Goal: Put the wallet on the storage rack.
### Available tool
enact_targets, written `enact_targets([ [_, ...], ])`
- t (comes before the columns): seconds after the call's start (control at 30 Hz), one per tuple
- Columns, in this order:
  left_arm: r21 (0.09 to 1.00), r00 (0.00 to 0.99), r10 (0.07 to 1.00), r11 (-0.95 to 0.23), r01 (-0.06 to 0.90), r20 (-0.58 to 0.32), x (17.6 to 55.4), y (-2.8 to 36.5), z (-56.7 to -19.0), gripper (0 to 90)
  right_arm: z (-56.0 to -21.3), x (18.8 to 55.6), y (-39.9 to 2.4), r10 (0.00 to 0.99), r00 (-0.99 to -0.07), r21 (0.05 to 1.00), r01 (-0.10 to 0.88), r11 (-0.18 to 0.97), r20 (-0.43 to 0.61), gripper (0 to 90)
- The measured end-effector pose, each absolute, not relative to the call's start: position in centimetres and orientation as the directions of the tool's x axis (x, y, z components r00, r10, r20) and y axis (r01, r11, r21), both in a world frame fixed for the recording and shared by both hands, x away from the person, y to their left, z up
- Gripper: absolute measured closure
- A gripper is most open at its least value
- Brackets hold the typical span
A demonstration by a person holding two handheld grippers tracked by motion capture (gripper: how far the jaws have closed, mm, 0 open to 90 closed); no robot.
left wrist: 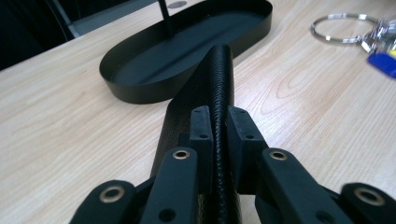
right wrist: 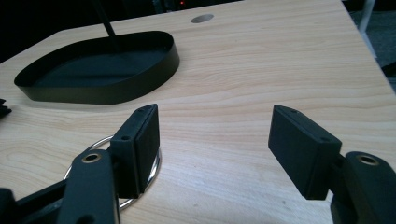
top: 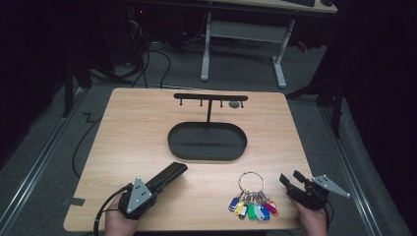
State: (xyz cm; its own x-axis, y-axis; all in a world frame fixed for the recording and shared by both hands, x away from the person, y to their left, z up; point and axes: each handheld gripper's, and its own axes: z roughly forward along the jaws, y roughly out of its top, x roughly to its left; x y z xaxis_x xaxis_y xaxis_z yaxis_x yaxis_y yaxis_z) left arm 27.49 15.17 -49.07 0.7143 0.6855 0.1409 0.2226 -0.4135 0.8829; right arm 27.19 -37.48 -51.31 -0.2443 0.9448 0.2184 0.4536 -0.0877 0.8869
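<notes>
Black and stitched along its edge, the leather case [left wrist: 219, 84] is what your left gripper [left wrist: 219, 126] has clamped: the two pads pinch its seam, and the case runs straight ahead of the fingertips, its far end just short of the rim of the oval black tray [left wrist: 187, 70]. From above you can see it lying low over the wooden table [top: 123, 142], pointing from your left gripper [top: 147, 189] toward that tray [top: 177, 147].

If the tray is where the case goes, keep the pinch firm on the seam and lift before you push, so the far end clears the tray wall rather than nudging it. Carry it forward beyond the fingertips and lower it flat, clear of the thin post of the hook stand [top: 209, 110] that rises from the tray.

Your right gripper [right wrist: 215, 140] stands spread wide and holds nothing. Its near-side finger [right wrist: 140, 140] sits over the big key ring [right wrist: 152, 177]; the coloured tags [top: 253, 209] lie between your two grippers. Hold that hand clear of the keys so nothing gets dragged while the left works.
</notes>
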Motion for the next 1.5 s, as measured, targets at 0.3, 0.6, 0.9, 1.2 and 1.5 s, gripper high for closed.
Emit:
enact_targets([
  [0.3, 0.912, 0.706, 0.707, -0.315, 0.263, 0.041, 26.4, 17.2, -48.2, 82.3, -50.9, 28.4, -36.2, 0.935, -0.283, 0.892, 0.448, -0.066, 0.212, 33.9],
  [0.6, 0.915, 0.714, 0.7, -0.29, 0.281, 0.003, 26.7, 17.4, -47.8, 82.5, -51.2, 28.5, -36.4, 0.934, -0.284, 0.888, 0.456, -0.065, 0.215, 34.0],
  [0.9, 0.916, 0.724, 0.69, -0.276, 0.292, -0.023, 27.7, 17.7, -48.1, 81.4, -51.0, 26.9, -37.7, 0.946, -0.238, 0.892, 0.443, -0.097, 0.221, 34.0],
  [1.2, 0.923, 0.698, 0.713, -0.223, 0.314, -0.065, 28.7, 19.0, -48.4, 79.5, -51.1, 26.6, -38.1, 0.947, -0.23, 0.889, 0.446, -0.104, 0.226, 34.0],
  [1.5, 0.904, 0.69, 0.723, -0.272, 0.329, -0.034, 28.4, 18.8, -49.1, 62.7, -51.1, 26.9, -37.8, 0.944, -0.237, 0.89, 0.444, -0.105, 0.23, 34.0],
])
